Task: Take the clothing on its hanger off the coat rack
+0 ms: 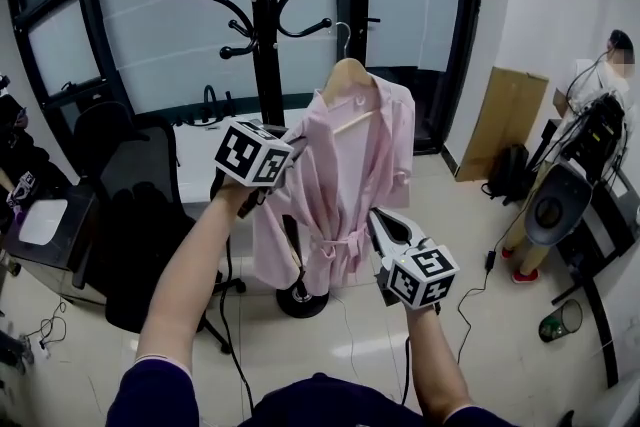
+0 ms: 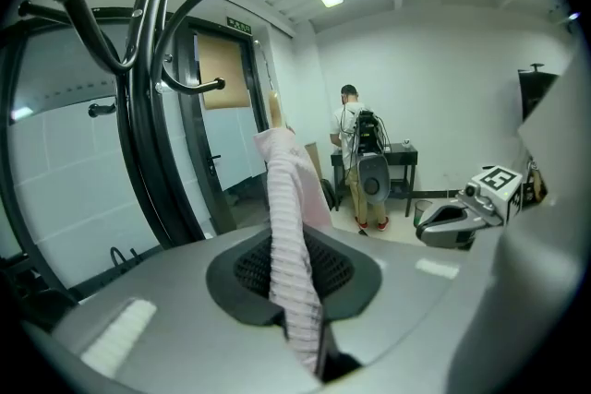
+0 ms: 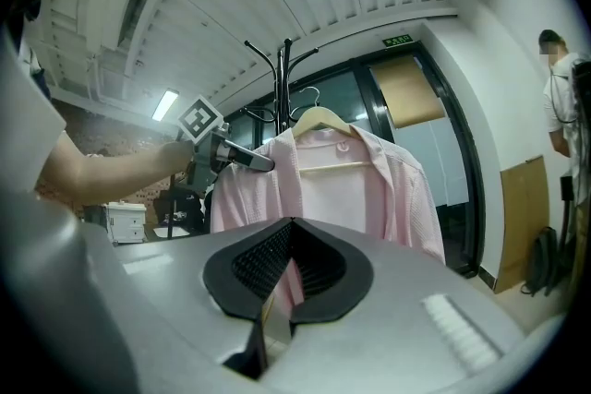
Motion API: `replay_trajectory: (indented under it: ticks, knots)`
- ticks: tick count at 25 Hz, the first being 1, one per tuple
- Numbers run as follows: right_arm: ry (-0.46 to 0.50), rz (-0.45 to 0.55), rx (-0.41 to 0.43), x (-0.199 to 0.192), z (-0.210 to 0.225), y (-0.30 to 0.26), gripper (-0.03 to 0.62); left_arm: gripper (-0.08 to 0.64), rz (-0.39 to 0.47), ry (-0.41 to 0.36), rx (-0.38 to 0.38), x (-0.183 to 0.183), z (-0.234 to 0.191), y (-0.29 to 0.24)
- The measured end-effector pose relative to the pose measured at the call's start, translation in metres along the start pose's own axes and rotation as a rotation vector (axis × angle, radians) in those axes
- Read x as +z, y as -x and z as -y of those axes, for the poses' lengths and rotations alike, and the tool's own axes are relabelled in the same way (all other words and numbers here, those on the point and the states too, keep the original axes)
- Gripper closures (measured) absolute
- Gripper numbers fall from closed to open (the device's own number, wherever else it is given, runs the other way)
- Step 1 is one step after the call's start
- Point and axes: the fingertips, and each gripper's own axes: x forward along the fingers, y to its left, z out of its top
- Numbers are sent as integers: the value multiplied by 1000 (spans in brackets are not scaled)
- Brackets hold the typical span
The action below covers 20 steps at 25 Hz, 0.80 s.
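A pink robe [image 1: 340, 175] hangs on a wooden hanger [image 1: 347, 73] just right of the pole of the black coat rack [image 1: 265, 45], which stands on the floor at the right end of a white table [image 1: 195, 150]; the hanger's metal hook rises close to one of the rack's curved arms, and I cannot tell whether it rests on that arm or is clear of it; the left gripper [image 1: 296, 142] is raised at the robe's left shoulder, and its own view shows its jaws pressed together on a ribbed fold of the pink cloth, which runs up from between the pads; the right gripper [image 1: 375, 213] is lower, just beside the robe's right side near the tied belt, its jaws meeting at the tips with nothing caught between them, the robe showing only behind the narrow slit in the right gripper view; a black office chair [image 1: 140, 205] stands left of the rack, near the table's left end; a person [image 1: 600, 75] stands well apart at the far right beside dark equipment
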Motion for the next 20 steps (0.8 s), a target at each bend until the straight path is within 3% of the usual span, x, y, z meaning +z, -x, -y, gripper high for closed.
replay_trajectory:
  ticks: [14,20]
  knots:
    - [5,-18,48,-10,-85,20,591,525,27,-10,-32,-30,43,89]
    - [-2,-33,70,-21,-138,37,591,525,10,4,-21,-66,59,140]
